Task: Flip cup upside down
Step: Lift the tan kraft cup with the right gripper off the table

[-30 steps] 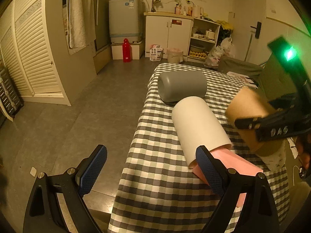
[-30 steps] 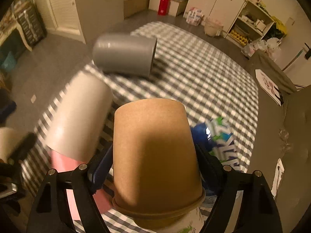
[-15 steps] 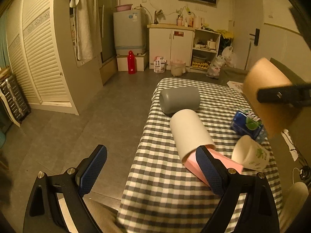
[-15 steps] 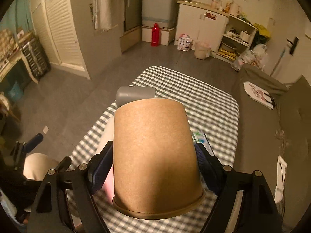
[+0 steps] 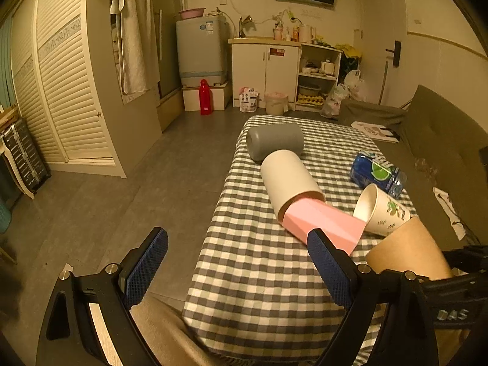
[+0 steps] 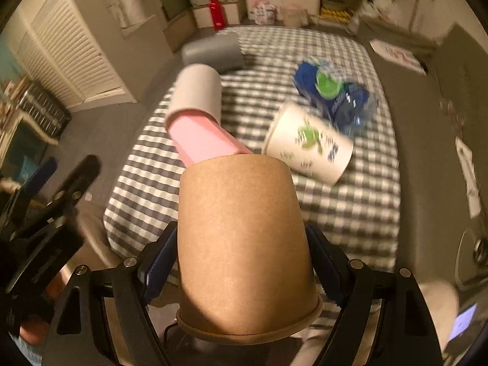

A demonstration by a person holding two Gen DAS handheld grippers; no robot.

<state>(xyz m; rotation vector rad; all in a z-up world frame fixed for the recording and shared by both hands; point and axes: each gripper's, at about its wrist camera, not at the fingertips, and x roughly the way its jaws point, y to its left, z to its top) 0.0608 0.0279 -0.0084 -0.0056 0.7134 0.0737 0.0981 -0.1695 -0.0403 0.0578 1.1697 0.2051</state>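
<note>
My right gripper [image 6: 241,271] is shut on a brown paper cup [image 6: 244,244], held with its rim toward the camera and its base pointing away, above the near end of the checked table [image 6: 350,207]. The same cup [image 5: 408,253] shows at the lower right of the left wrist view, near the table's near right corner. My left gripper [image 5: 238,262] is open and empty, over the table's near left edge.
On the checked table [image 5: 259,274] lie a grey cup [image 5: 274,143], a white cup [image 5: 289,180] with a pink cup [image 5: 326,225] stuck in it, a printed paper cup [image 5: 381,210] and a blue packet [image 5: 376,172]. A sofa [image 5: 442,140] stands on the right.
My right gripper has come down with the brown cup from high above the table to its near right end. My left gripper has drawn back and risen slightly.
</note>
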